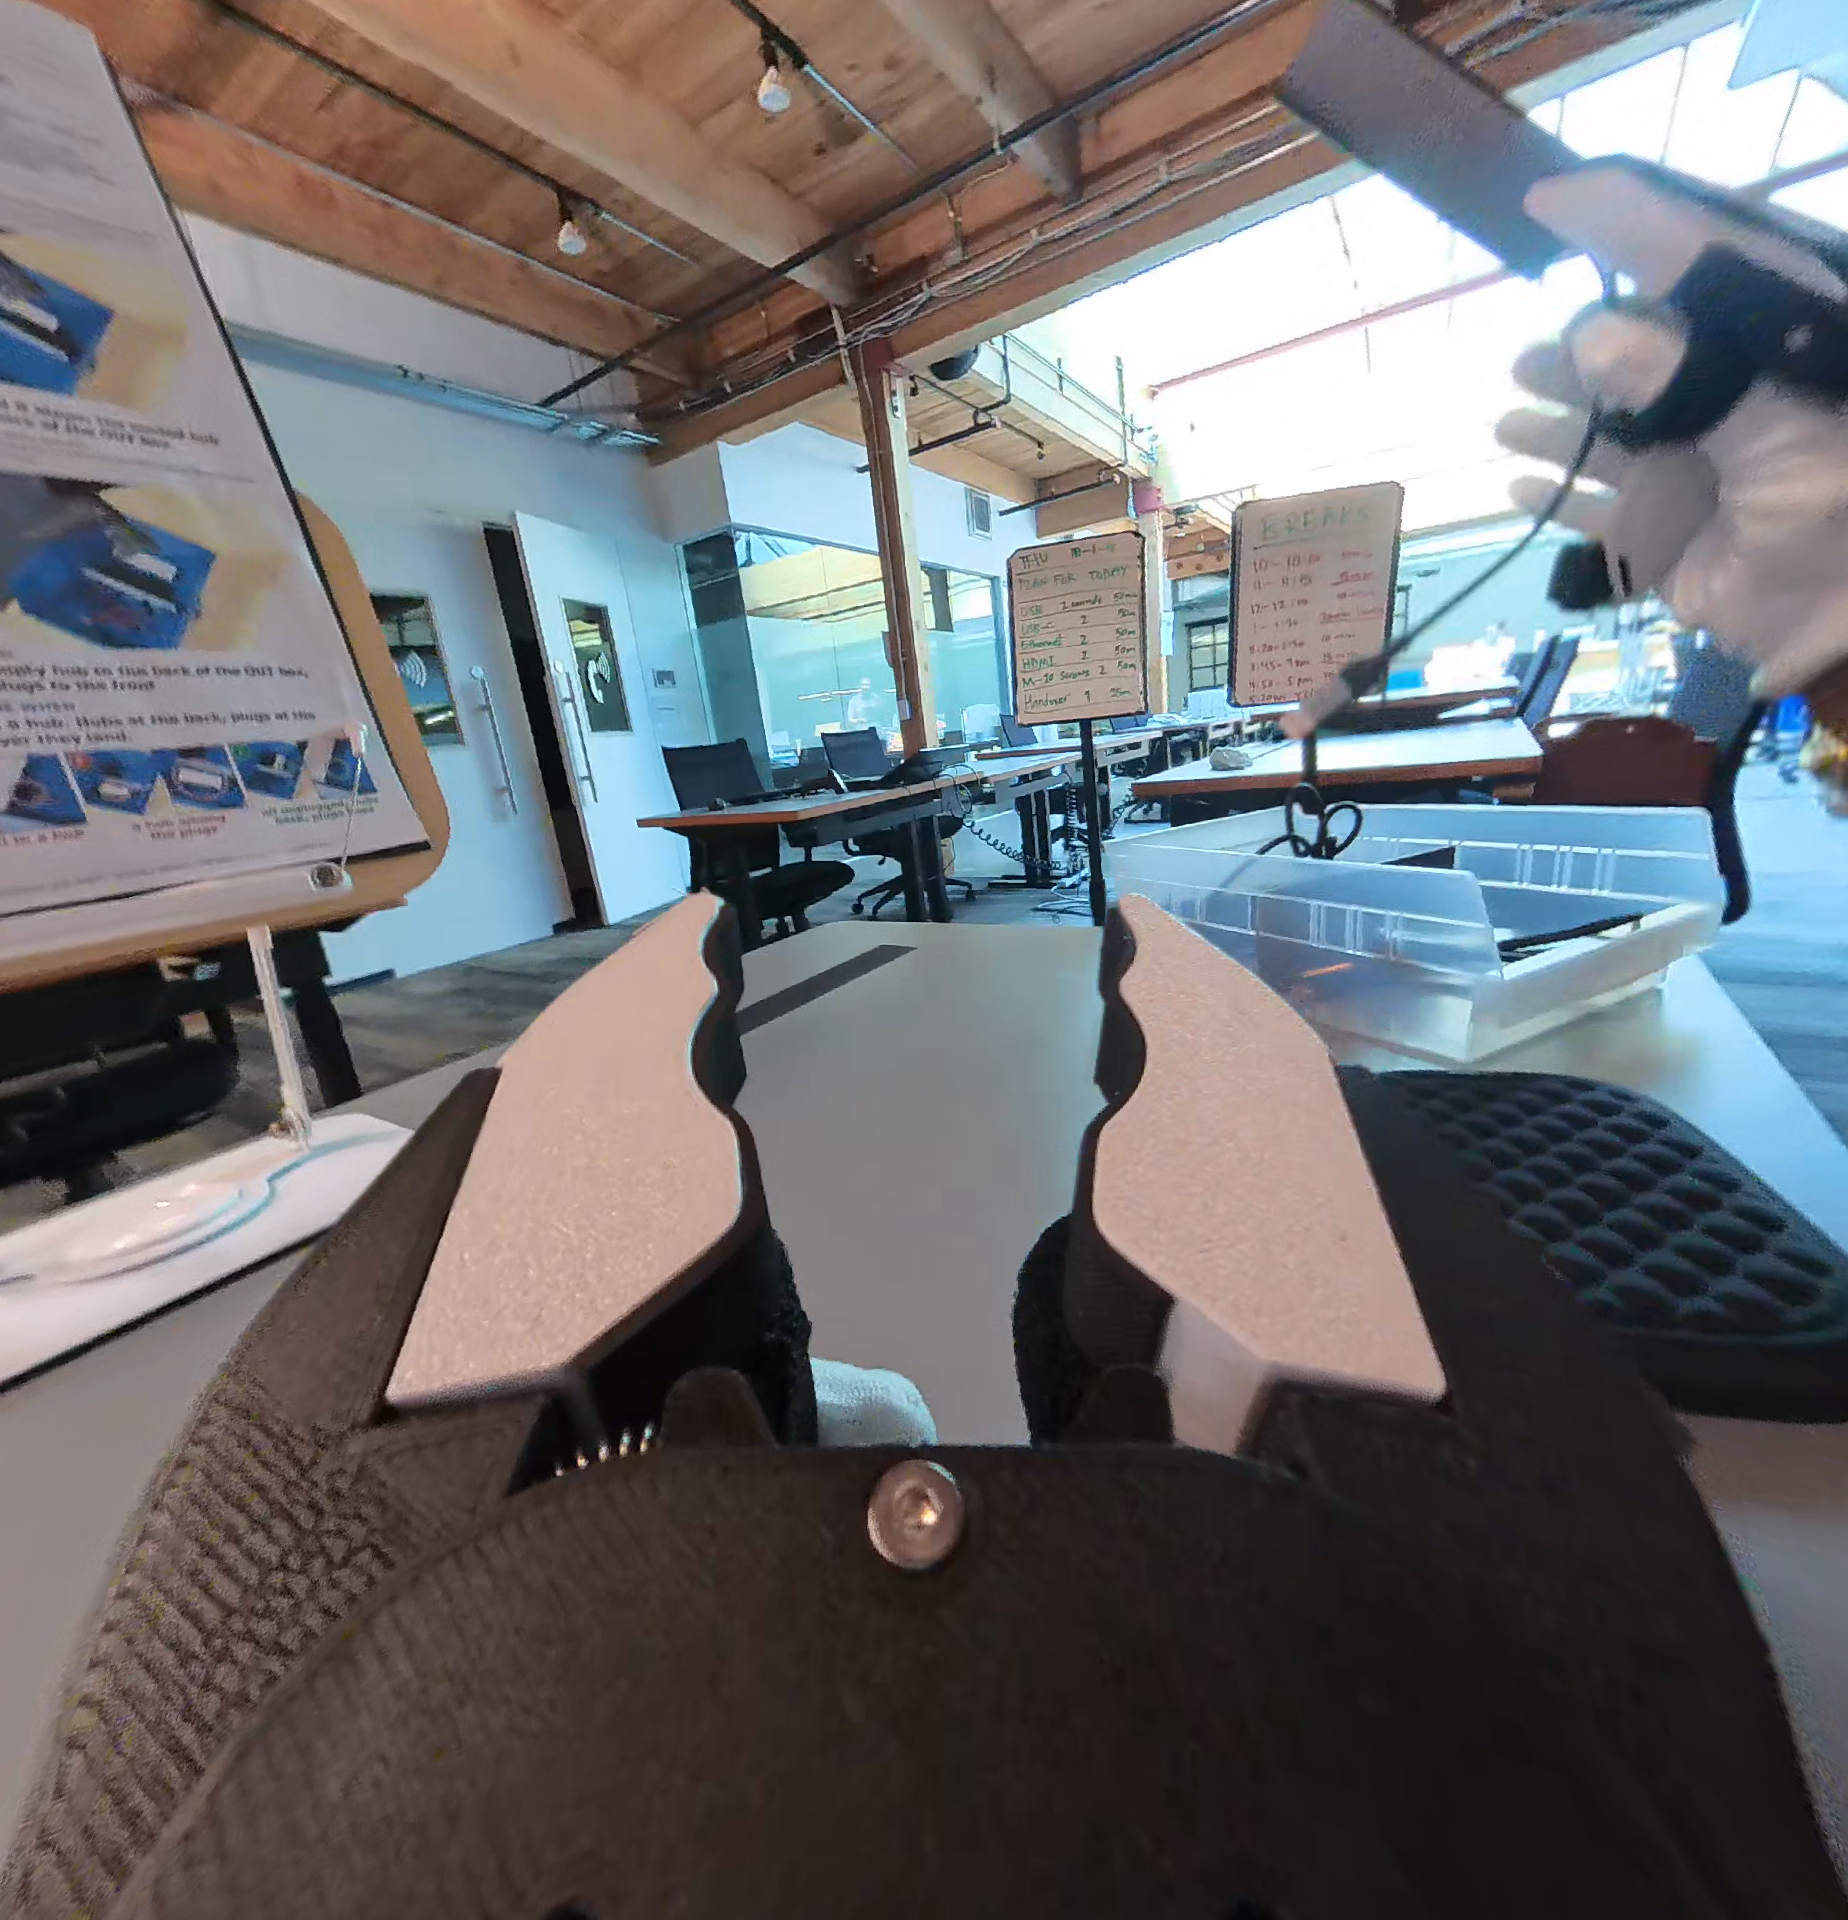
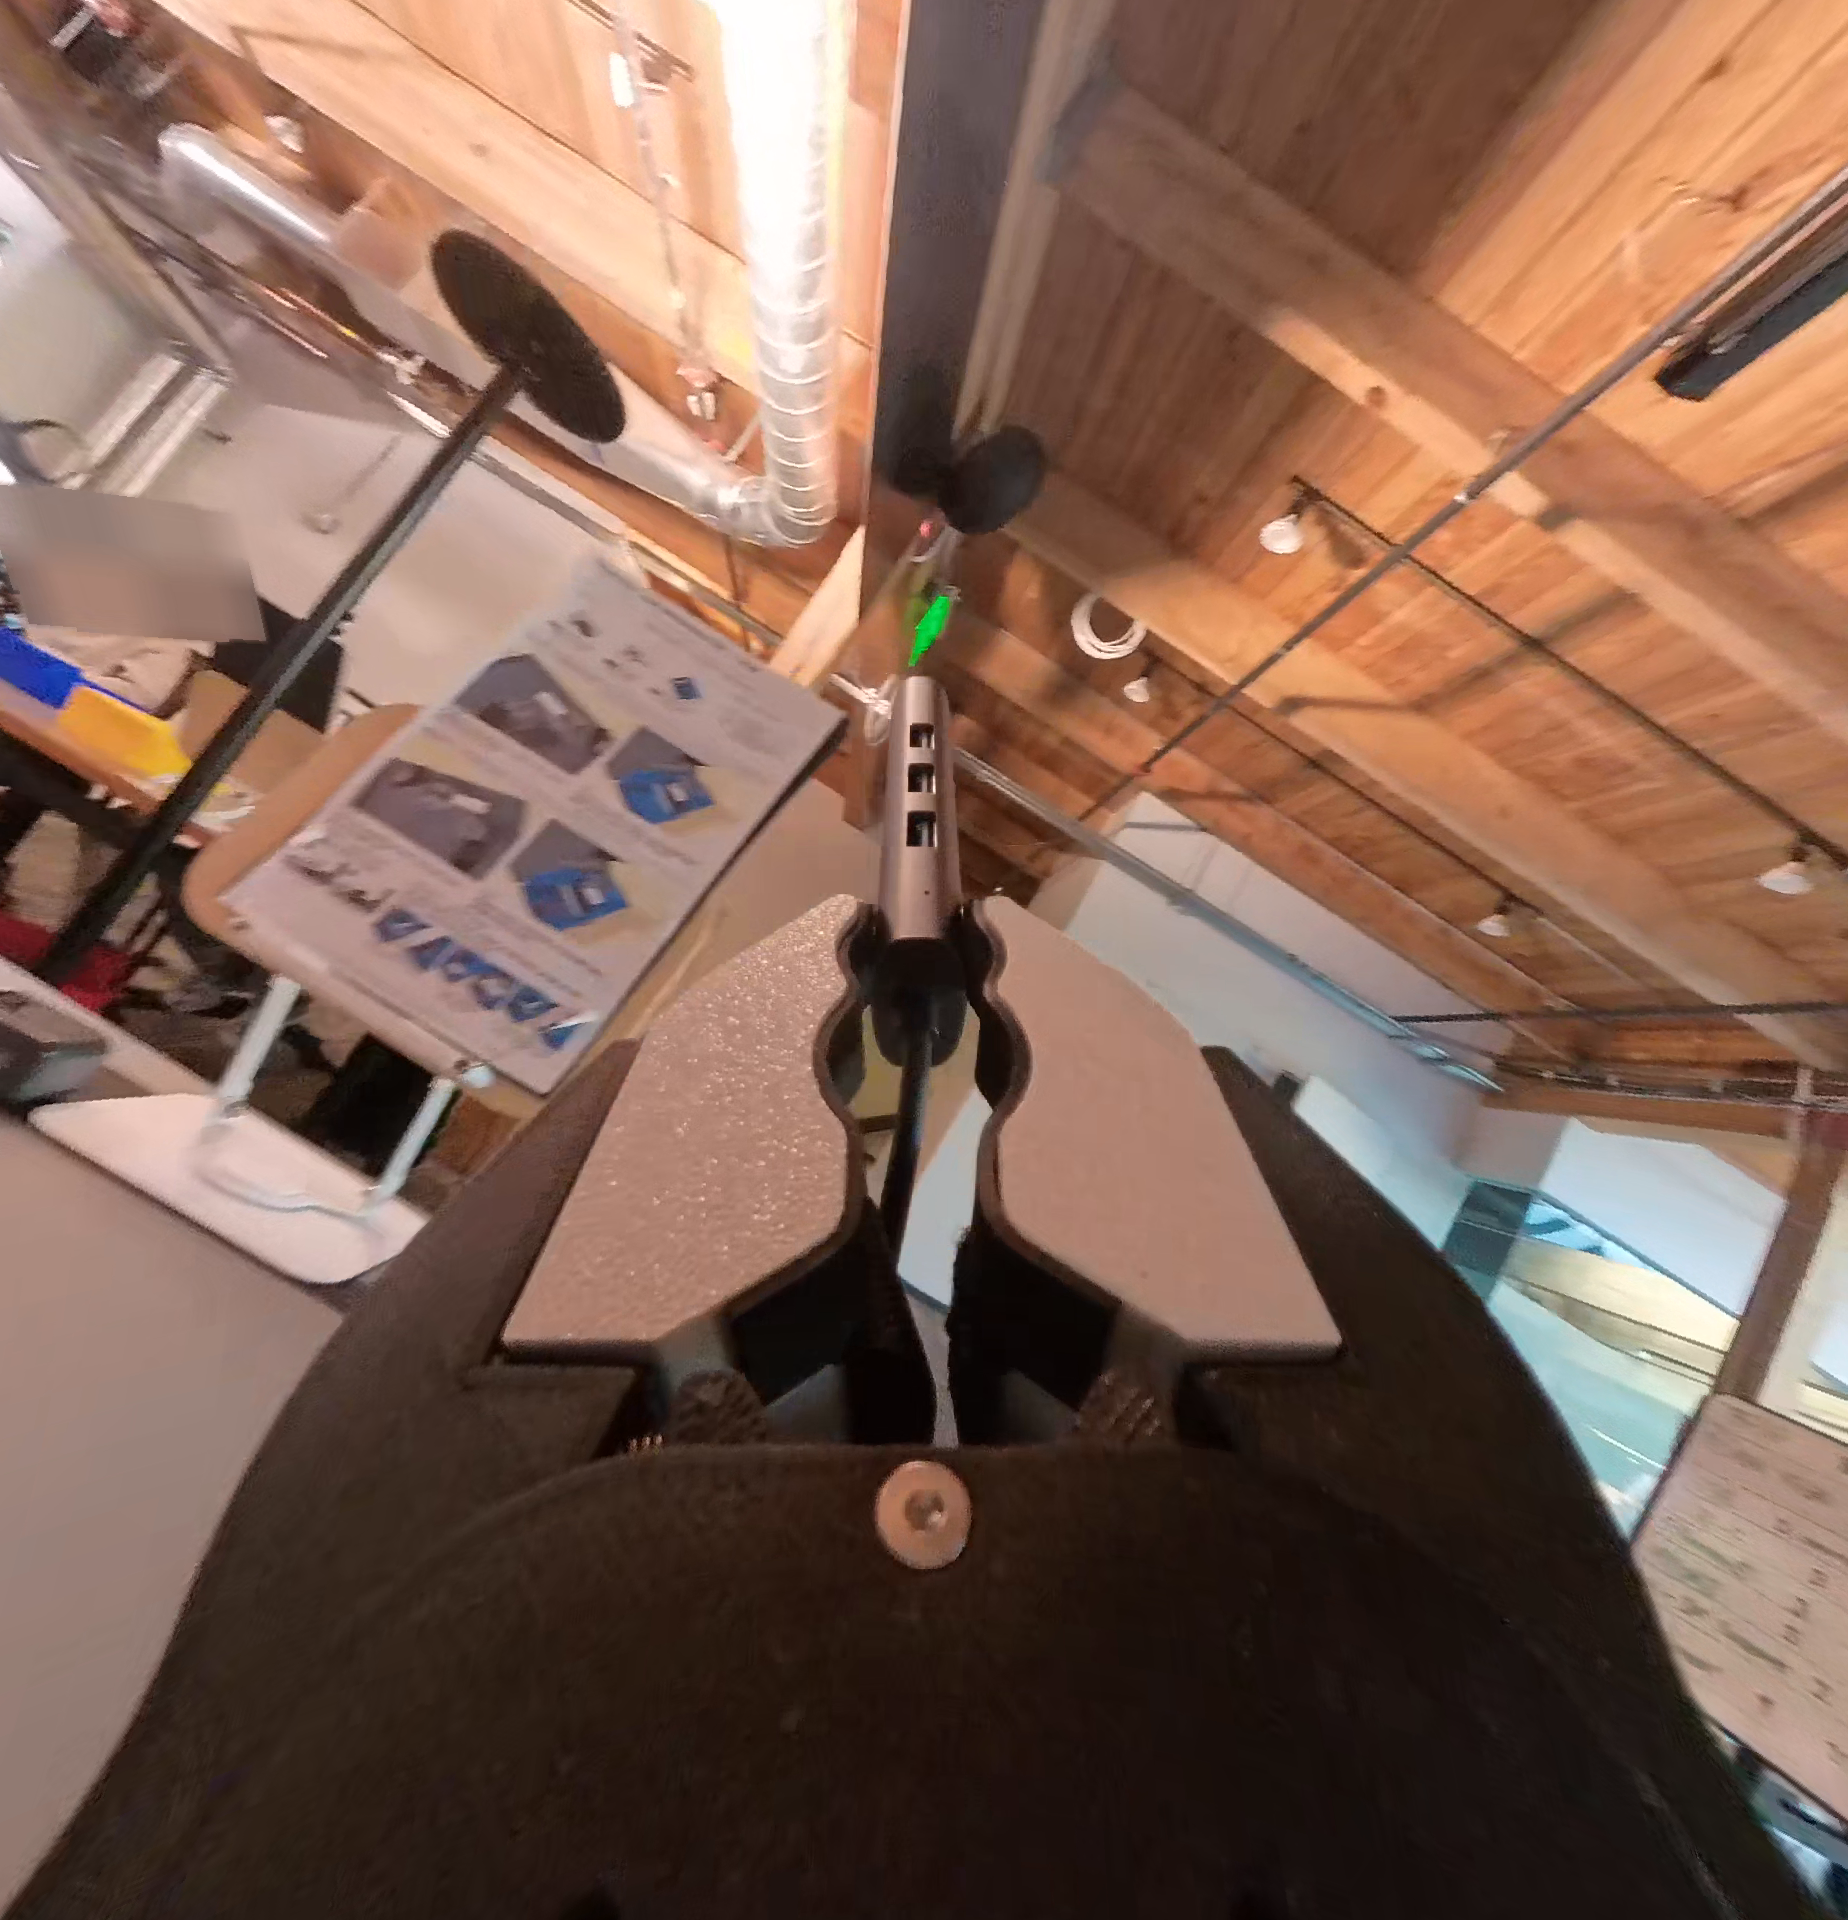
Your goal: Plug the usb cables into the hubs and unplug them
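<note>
- Left tongs (image 1: 920, 914): spread wide, nothing between the grey-faced fingers (image 1: 587, 1143); low over a grey table (image 1: 899, 1039), pointed level across it.
- Right tongs (image 2: 915, 914): clamped on the cabled end of a slim grey hub (image 2: 918, 810); tilted upward toward a wooden ceiling (image 2: 1315, 312).
- Hub: projecting straight out past the right fingertips; three ports visible in a row along its upper face; black cable (image 2: 904, 1132) running back from its near end, down the gap between the fingers.
- Same hub seen from the left tongs: dark bar (image 1: 1419, 135) high up and to the right, held aloft; right tongs there largely blurred, gripped by a white-gloved hand (image 1: 1730, 520); thin black cord (image 1: 1439, 623) dangling below it.
- Clear plastic tray (image 1: 1419, 935): on the table ahead and right of the left tongs, divided into compartments; coil of black cable (image 1: 1315, 831) at its far edge; contents otherwise too unclear to tell.
- Black mesh pad (image 1: 1626, 1226): on the table just right of the left tongs.
- Printed instruction sheet (image 1: 120, 520) on a wooden board with white stand: left of the left tongs; also ahead and left of the right tongs (image 2: 525, 821).
- Two whiteboards on stands (image 1: 1200, 623): well beyond the left tongs, among desks and office chairs.
</note>
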{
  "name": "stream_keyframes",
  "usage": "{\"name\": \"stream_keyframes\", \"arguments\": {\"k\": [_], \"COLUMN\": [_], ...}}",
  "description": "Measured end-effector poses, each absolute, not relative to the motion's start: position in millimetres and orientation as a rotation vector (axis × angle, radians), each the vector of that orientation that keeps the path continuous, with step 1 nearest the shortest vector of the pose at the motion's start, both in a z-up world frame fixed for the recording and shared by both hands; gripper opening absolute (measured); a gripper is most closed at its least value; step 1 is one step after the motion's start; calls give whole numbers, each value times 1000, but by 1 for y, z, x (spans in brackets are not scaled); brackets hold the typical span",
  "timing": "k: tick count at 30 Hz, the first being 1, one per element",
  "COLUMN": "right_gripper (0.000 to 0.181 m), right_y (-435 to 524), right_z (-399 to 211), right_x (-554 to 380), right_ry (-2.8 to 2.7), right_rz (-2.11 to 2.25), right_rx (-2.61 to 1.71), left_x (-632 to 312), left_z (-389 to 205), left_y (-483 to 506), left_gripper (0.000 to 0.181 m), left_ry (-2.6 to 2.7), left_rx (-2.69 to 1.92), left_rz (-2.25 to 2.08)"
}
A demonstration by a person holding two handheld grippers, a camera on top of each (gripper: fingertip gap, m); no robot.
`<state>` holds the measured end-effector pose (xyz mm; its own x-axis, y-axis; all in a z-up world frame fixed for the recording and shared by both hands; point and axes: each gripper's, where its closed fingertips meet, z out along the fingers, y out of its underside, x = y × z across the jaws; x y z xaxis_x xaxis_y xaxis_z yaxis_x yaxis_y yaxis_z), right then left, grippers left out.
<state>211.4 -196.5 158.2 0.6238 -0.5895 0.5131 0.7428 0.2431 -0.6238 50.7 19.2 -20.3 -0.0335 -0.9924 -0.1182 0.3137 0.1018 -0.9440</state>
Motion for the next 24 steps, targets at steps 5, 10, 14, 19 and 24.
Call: {"name": "stream_keyframes", "arguments": {"k": [5, 10, 14, 19, 24], "right_gripper": [16, 17, 16, 16, 17], "right_y": [-230, -235, -228, -217, -228], "right_z": [201, 205, 162, 56, -56], "right_x": [268, 318, 368, 421, 460], "right_ry": [-121, -236, -311, -412, -348], "right_rz": [-967, -990, -961, -855, -691], "right_rx": [-940, -972, -1129, -1503, -2028], "left_x": [53, 54, 55, 57, 59], "left_z": [-23, -25, -25, -28, -31], "left_y": [17, 14, 14, 12, 11], "left_gripper": [66, 67, 67, 67, 67], "left_ry": [1095, 1119, 1130, 1152, 1166], "left_rx": [-820, -792, -787, -787, -796], "left_rz": [-1201, -1155, -1148, -1141, -1146]}}
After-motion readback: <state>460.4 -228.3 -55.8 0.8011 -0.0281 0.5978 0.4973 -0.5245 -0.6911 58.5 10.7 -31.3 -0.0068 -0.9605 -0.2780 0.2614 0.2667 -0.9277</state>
